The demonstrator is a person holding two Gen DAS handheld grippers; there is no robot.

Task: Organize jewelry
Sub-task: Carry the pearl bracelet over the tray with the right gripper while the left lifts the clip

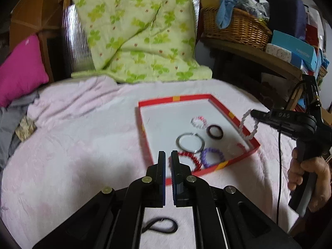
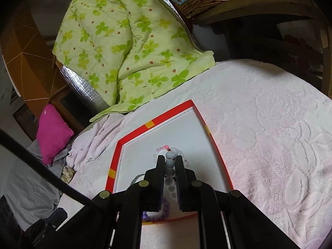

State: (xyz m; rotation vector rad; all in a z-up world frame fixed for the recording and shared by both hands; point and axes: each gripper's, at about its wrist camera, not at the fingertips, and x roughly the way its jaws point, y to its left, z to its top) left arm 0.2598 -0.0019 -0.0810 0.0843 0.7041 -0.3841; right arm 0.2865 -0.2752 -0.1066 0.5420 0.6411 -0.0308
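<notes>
A red-rimmed tray point(image 1: 176, 99) with a white floor lies on the pink bedspread. In it lie a pink-white bead bracelet point(image 1: 199, 121), a dark ring bracelet point(image 1: 215, 132), a silver bangle point(image 1: 190, 142), a red bead bracelet point(image 1: 189, 159) and a purple bead bracelet point(image 1: 211, 156). My right gripper point(image 2: 170, 159) is shut on a white bead bracelet point(image 2: 170, 162), which hangs over the tray's right rim in the left wrist view point(image 1: 248, 127). My left gripper point(image 1: 168, 155) is nearly shut and empty, above the tray's near left corner. A black hair tie point(image 1: 160, 226) lies on the bedspread below it.
A green clover quilt point(image 1: 137, 31) is heaped behind the tray. A magenta pillow point(image 1: 20, 70) lies at the left. A wicker basket point(image 1: 236, 25) and boxes stand on a wooden shelf at the right. The tray also shows in the right wrist view point(image 2: 215, 143).
</notes>
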